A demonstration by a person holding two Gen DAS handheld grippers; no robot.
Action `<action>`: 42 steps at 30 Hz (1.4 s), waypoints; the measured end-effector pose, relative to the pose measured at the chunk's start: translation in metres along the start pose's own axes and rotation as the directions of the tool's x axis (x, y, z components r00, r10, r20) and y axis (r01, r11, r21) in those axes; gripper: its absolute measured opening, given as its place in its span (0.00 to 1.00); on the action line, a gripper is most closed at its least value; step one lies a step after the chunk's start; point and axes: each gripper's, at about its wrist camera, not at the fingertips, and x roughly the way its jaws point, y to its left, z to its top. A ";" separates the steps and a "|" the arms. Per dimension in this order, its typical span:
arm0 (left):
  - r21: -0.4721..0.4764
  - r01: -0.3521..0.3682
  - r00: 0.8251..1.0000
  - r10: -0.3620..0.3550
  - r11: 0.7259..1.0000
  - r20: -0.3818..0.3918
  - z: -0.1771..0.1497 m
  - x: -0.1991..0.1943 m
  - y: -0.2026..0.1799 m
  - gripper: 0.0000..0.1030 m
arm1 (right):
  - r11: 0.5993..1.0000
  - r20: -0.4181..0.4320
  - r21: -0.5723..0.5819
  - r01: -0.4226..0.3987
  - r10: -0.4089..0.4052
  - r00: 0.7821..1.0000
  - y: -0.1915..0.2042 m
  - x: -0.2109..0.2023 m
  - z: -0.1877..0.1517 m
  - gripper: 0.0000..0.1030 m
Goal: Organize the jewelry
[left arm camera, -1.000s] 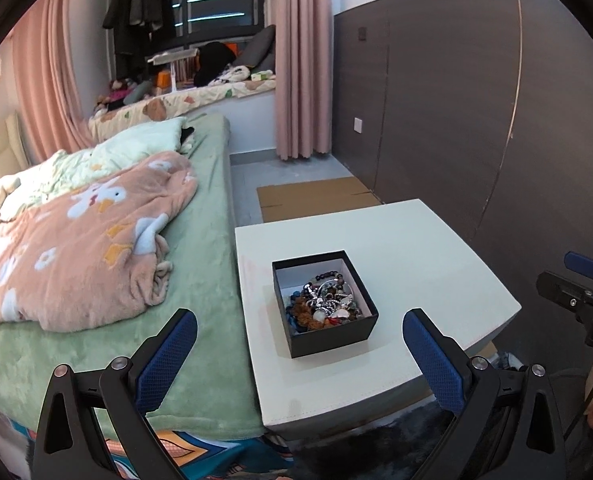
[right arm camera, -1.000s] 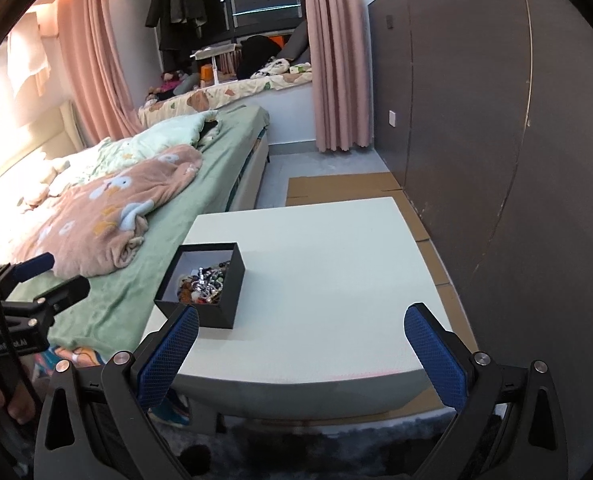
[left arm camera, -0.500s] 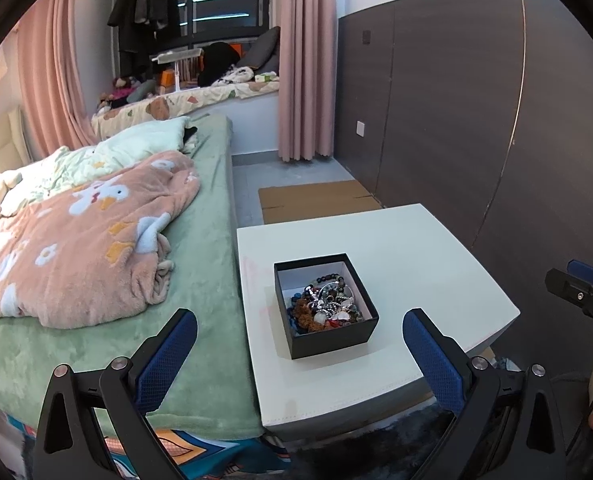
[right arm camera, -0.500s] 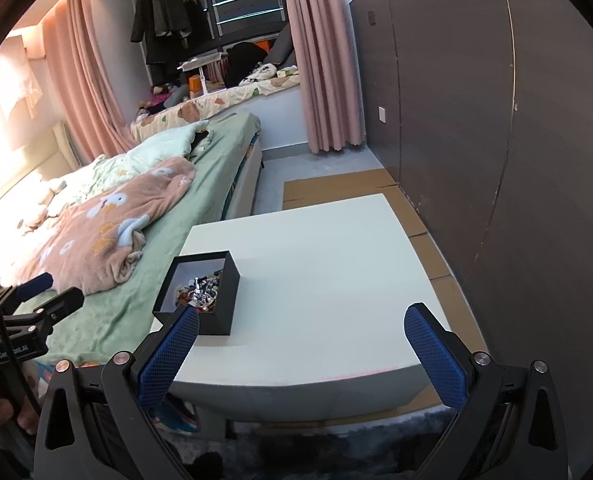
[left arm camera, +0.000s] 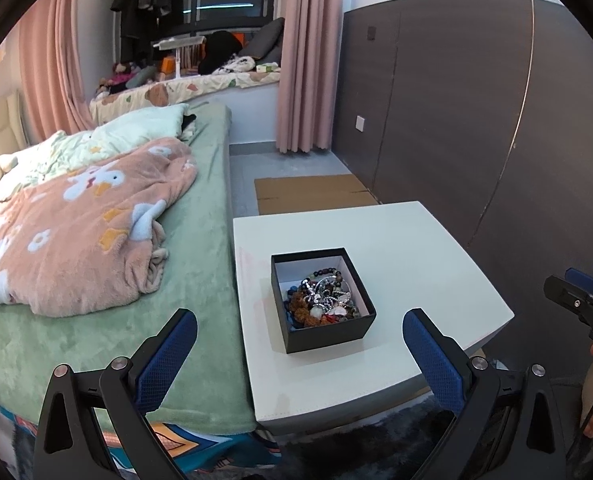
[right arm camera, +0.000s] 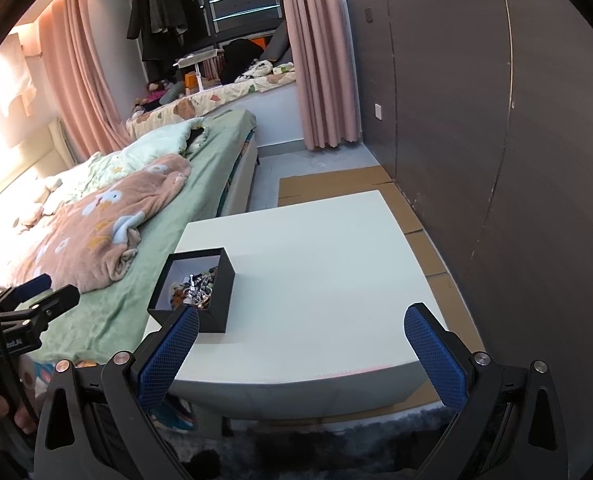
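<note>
A black open box (left arm camera: 323, 300) with a white lining sits on a white table (left arm camera: 396, 248), near its left side. It holds a tangled heap of jewelry (left arm camera: 321, 300): beaded bracelets, silver chains and brown beads. The box also shows in the right wrist view (right arm camera: 194, 290), at the table's left edge. My left gripper (left arm camera: 296, 344) is open and empty, in front of the table's near edge, facing the box. My right gripper (right arm camera: 301, 346) is open and empty, over the table's near edge, to the right of the box.
A bed (left arm camera: 200, 264) with green sheet and a pink blanket (left arm camera: 76, 224) stands against the table's left side. A dark panelled wall (right arm camera: 496, 160) runs along the right. Flattened cardboard (left arm camera: 316, 192) lies on the floor behind the table. A dark rug (right arm camera: 336, 448) lies in front.
Both grippers have moved slightly closer to the table; the box appears a little larger and lower in both views. Both grippers stay open. The box has not moved on the table.
</note>
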 end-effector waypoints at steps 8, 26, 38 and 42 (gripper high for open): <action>-0.022 0.003 1.000 -0.003 1.000 -0.007 -0.001 -0.001 0.003 1.00 | 1.000 0.002 0.004 0.003 -0.003 1.000 -0.002 0.000 0.001 1.00; 0.030 -0.014 1.000 0.014 0.999 0.007 -0.002 -0.004 -0.005 1.00 | 1.000 -0.006 -0.001 0.017 -0.017 1.000 -0.002 -0.001 0.002 1.00; 0.045 -0.004 0.999 0.002 0.999 0.041 -0.002 -0.011 -0.011 1.00 | 1.000 -0.006 0.013 0.019 -0.018 1.000 -0.003 0.000 0.002 1.00; 0.049 0.002 0.998 -0.005 0.999 0.062 -0.003 -0.015 -0.011 1.00 | 1.000 -0.005 0.016 0.018 -0.018 1.000 -0.003 0.000 0.002 1.00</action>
